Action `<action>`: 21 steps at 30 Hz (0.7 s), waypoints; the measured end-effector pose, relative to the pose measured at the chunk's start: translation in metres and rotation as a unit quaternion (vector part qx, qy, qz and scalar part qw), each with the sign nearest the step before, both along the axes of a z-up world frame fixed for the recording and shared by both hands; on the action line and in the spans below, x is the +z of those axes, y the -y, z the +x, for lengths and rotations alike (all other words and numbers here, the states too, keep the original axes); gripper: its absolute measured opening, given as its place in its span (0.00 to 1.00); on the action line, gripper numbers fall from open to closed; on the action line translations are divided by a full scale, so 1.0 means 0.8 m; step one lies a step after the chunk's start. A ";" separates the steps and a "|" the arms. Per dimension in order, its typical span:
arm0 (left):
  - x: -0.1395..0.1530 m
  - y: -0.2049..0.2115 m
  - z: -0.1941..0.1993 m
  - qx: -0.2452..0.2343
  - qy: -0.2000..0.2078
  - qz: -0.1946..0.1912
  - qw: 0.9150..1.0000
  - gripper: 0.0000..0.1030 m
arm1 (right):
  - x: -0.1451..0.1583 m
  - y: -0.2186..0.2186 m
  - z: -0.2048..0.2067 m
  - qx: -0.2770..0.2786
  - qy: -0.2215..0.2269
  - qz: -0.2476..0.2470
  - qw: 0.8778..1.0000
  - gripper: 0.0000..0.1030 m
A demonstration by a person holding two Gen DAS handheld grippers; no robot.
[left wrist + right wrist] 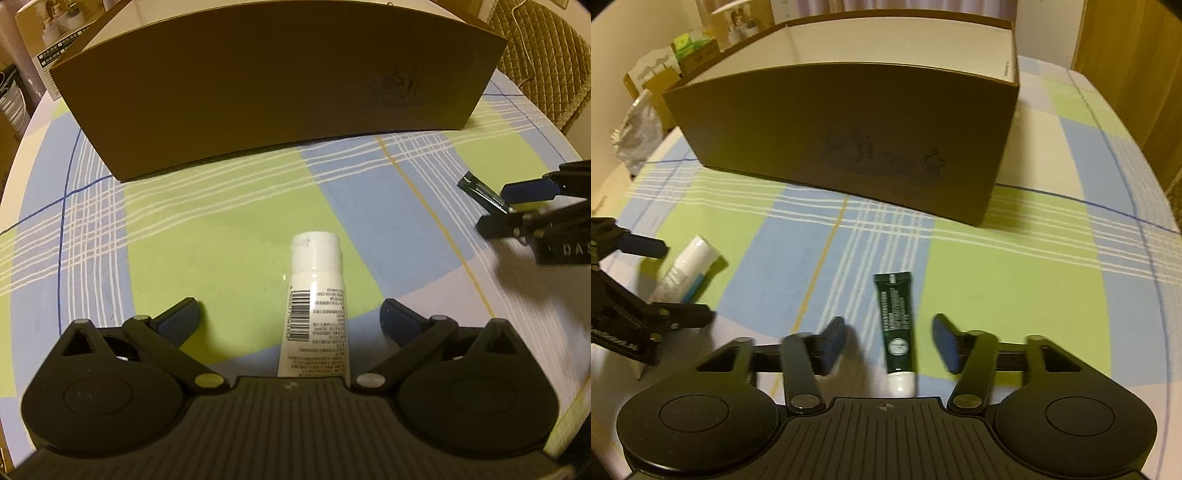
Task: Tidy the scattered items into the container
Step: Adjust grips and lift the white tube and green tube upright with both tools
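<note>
While both tools rest low on the checked cloth (997, 258), left gripper (290, 317) spread wide around white tube (314, 295), right gripper (890, 343) parted astride green tube (895, 321), brown box (849, 140) behind.

quilted chair (546, 48) beside checked tablecloth (229, 206), dim light.
</note>
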State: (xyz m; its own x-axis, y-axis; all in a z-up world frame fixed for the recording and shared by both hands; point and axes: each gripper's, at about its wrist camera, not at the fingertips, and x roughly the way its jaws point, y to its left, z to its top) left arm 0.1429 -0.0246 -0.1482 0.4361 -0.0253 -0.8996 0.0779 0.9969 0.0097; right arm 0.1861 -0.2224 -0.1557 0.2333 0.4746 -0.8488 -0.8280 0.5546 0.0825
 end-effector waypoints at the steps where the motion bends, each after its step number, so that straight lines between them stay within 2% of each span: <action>1: 0.001 0.001 0.001 0.001 -0.004 0.000 1.000 0.99 | 0.000 0.000 -0.001 0.001 0.003 -0.002 1.000 0.62; 2: 0.003 0.001 0.001 0.001 -0.005 0.001 1.000 0.97 | 0.000 0.000 -0.003 0.002 0.005 -0.002 1.000 0.62; 4: 0.007 0.002 -0.001 -0.007 0.006 -0.003 1.000 0.78 | -0.001 0.000 -0.003 0.005 0.005 -0.001 1.000 0.62; 5: 0.010 0.003 -0.002 -0.011 0.011 -0.004 1.000 0.73 | -0.001 0.000 -0.002 0.006 0.005 -0.001 1.000 0.62; 7: 0.014 0.003 -0.001 -0.015 0.015 -0.006 1.000 0.56 | -0.001 0.000 -0.003 0.010 0.006 -0.003 1.000 0.62; 8: 0.015 0.004 -0.001 -0.019 0.017 -0.007 1.000 0.52 | -0.001 -0.001 -0.003 0.012 0.007 -0.005 1.000 0.62; 10: 0.017 0.005 -0.003 -0.031 0.019 -0.008 0.999 0.37 | -0.001 -0.001 -0.004 0.013 0.009 -0.005 1.000 0.62; 12: 0.020 0.008 -0.005 -0.041 0.016 -0.009 0.999 0.26 | -0.002 -0.001 -0.005 0.016 0.011 -0.007 1.000 0.62; 21: 0.017 0.010 -0.003 -0.027 0.010 -0.009 1.000 0.28 | -0.004 -0.003 -0.008 0.017 0.021 -0.010 1.000 0.62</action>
State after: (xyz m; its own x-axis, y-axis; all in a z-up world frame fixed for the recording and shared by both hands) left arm 0.1408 -0.0329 -0.1349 0.4523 -0.0649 -0.8895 0.1311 0.9913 -0.0056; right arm 0.1798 -0.2197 -0.1589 0.2529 0.4656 -0.8481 -0.8493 0.5266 0.0359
